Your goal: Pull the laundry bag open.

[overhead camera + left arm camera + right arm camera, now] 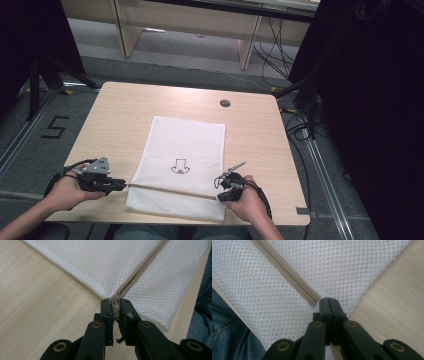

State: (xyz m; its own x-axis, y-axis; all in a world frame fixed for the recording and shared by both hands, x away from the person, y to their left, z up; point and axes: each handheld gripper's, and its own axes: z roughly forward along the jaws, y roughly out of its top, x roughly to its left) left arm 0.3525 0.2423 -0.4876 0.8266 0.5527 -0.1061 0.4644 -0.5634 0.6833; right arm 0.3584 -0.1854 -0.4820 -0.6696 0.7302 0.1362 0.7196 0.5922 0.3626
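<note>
A white mesh bag lies flat on the wooden table, with a beige zipper running across its near part. My left gripper sits at the bag's left edge. In the left gripper view my left gripper is shut on the small beige zipper pull at the zipper's end. My right gripper is at the bag's right edge. In the right gripper view my right gripper has its jaws pressed together where the zipper ends, seemingly pinching the mesh.
A small black line drawing is printed on the bag's middle. A dark round cable hole sits near the table's far edge. The person's jeans are close to the near table edge. Bare wood lies left and right of the bag.
</note>
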